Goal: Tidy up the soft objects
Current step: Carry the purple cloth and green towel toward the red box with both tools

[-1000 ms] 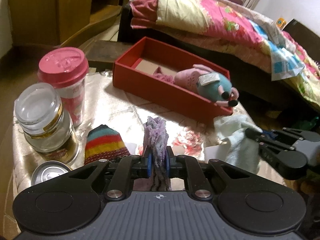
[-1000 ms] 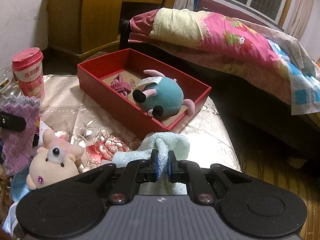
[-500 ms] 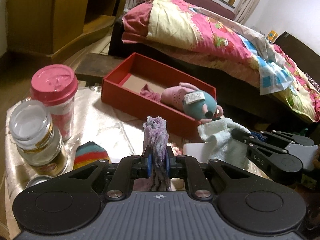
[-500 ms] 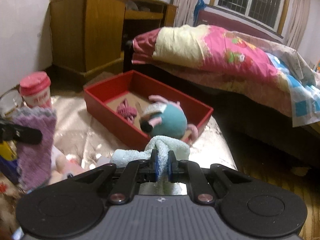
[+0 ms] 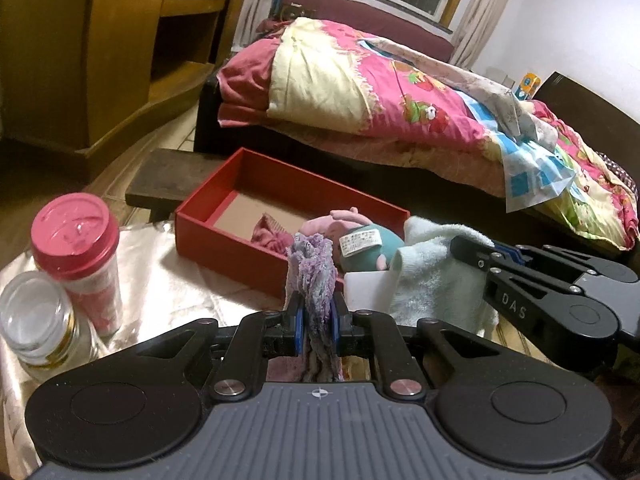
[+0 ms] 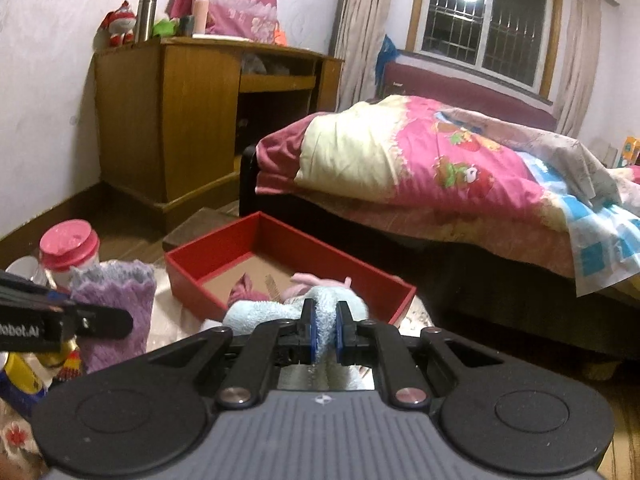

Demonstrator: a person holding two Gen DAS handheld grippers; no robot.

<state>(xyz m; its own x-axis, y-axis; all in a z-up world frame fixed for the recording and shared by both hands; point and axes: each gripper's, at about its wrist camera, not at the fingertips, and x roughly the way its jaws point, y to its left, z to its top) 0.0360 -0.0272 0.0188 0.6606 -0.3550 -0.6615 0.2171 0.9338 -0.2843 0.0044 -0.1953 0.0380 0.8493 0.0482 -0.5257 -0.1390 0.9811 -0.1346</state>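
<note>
The purple cloth [image 5: 311, 276] is pinched between the pads of the left tongs [image 5: 316, 322], its frilled top standing up above them and its lower end hanging down behind. The pale blue towel [image 6: 276, 312] is pinched the same way in the right tongs [image 6: 324, 330]. Both cloths hang in the air in front of the red box [image 5: 224, 236], which sits on the table [image 5: 168, 280] with a teal and pink plush [image 5: 360, 244] and a small pink cloth [image 5: 268, 234] inside.

Compared with a second ago, both tongs have risen: the box now lies lower in each view, more of the bed [image 6: 420, 168], the window [image 6: 480, 20] and the wooden desk [image 6: 192, 120] shows, and the striped sock has dropped out of sight in the left view. In the left view the towel now hides the plush's right end. The grips have not changed.

At the left of the table stand a pink-lidded cup [image 5: 80, 256] and a glass jar [image 5: 36, 320].
</note>
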